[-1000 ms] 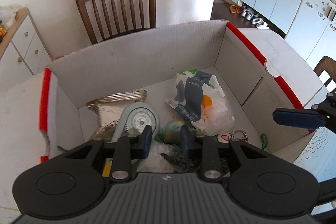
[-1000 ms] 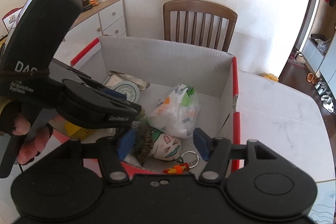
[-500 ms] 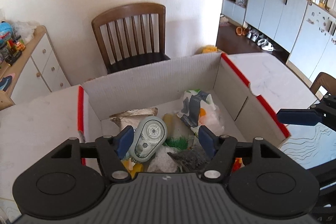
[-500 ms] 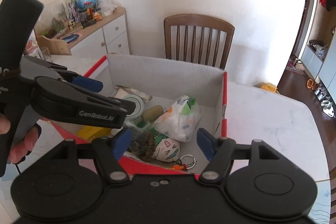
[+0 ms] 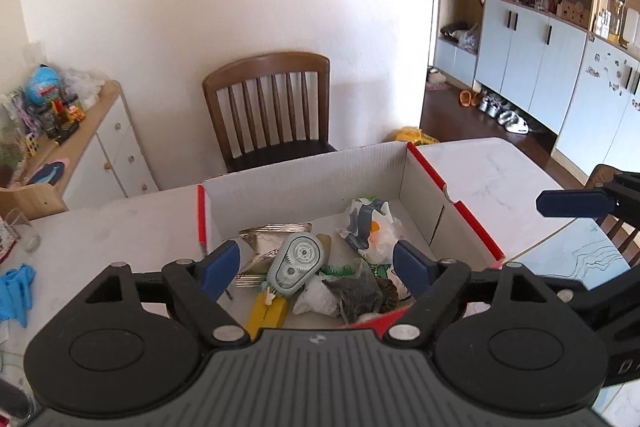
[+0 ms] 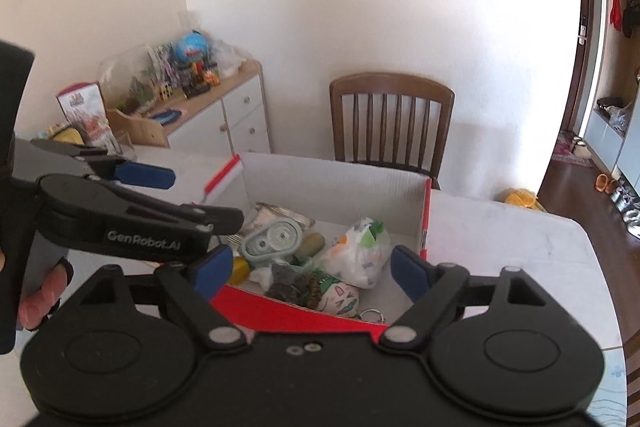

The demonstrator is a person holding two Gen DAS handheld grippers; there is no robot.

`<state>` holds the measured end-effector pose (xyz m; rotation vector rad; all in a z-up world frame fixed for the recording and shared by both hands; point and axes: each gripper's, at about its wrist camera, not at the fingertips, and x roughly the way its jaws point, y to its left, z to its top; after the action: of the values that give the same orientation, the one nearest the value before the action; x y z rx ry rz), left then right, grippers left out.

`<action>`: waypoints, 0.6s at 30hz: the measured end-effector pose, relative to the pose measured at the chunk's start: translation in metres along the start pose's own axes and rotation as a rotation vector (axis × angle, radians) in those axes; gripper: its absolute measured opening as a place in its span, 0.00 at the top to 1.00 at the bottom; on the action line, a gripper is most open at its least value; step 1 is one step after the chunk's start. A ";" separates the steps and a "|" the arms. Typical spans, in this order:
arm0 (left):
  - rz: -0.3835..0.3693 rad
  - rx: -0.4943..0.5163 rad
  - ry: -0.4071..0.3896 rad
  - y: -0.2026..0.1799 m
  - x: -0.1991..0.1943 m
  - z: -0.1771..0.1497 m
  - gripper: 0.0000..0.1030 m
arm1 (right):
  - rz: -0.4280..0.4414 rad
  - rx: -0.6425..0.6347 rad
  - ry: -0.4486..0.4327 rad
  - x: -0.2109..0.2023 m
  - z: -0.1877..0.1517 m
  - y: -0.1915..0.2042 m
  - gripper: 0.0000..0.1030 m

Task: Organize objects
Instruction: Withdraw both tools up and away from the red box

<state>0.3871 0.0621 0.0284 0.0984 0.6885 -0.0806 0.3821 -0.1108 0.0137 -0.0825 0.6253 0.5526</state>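
A cardboard box (image 5: 304, 175) with red edges stands on the white table (image 5: 492, 171). Inside lie a pale green gear toy (image 5: 297, 263), a white printed plastic bag (image 5: 370, 227), a silver foil pack (image 5: 268, 239), a yellow piece (image 5: 268, 311) and a dark grey pouch (image 5: 356, 291). My left gripper (image 5: 318, 269) hangs above the box's near side, its jaws opening with nothing pressed between them. My right gripper (image 6: 312, 269) is likewise above the box (image 6: 332, 183), jaws opening and empty. A plush face toy (image 6: 338, 301) and a key ring (image 6: 372, 315) lie near the front wall.
A wooden chair (image 5: 272, 111) stands behind the box. A white drawer cabinet (image 5: 108, 155) with clutter is at the left. A glass (image 5: 20, 231) and a blue cloth (image 5: 16, 291) lie on the table's left side. A person's fingers (image 6: 44, 291) hold the left gripper's handle.
Both grippers rose and pulled back from inside the box and their jaws widened. The left one released the small green object it was closed around; the box contents now look smaller and lower.
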 end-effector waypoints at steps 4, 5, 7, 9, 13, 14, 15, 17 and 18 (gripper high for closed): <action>0.021 0.017 -0.035 -0.006 -0.022 -0.010 0.16 | 0.020 0.012 -0.027 -0.016 -0.004 -0.001 0.09; 0.023 0.014 -0.044 -0.007 -0.027 -0.013 0.13 | 0.021 0.014 -0.035 -0.019 -0.005 -0.001 0.09; 0.016 0.002 -0.056 -0.008 -0.037 -0.018 0.10 | 0.022 0.015 -0.053 -0.027 -0.008 0.000 0.06; 0.017 -0.009 -0.069 -0.010 -0.048 -0.024 0.09 | 0.031 0.022 -0.069 -0.033 -0.011 0.000 0.03; 0.019 -0.045 -0.085 -0.011 -0.065 -0.033 0.01 | 0.050 0.034 -0.090 -0.049 -0.020 0.002 0.01; 0.006 -0.063 -0.089 -0.010 -0.070 -0.036 0.00 | 0.052 0.032 -0.091 -0.052 -0.021 0.002 0.01; 0.000 -0.073 -0.094 -0.010 -0.075 -0.038 0.00 | 0.057 0.030 -0.094 -0.055 -0.022 0.003 0.01; 0.000 -0.078 -0.102 -0.013 -0.083 -0.042 0.00 | 0.064 0.026 -0.102 -0.062 -0.025 0.004 0.01; 0.000 -0.078 -0.105 -0.013 -0.086 -0.044 0.00 | 0.067 0.025 -0.105 -0.065 -0.027 0.004 0.01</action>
<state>0.2916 0.0576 0.0484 0.0189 0.5860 -0.0587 0.3217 -0.1437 0.0299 -0.0089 0.5337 0.6097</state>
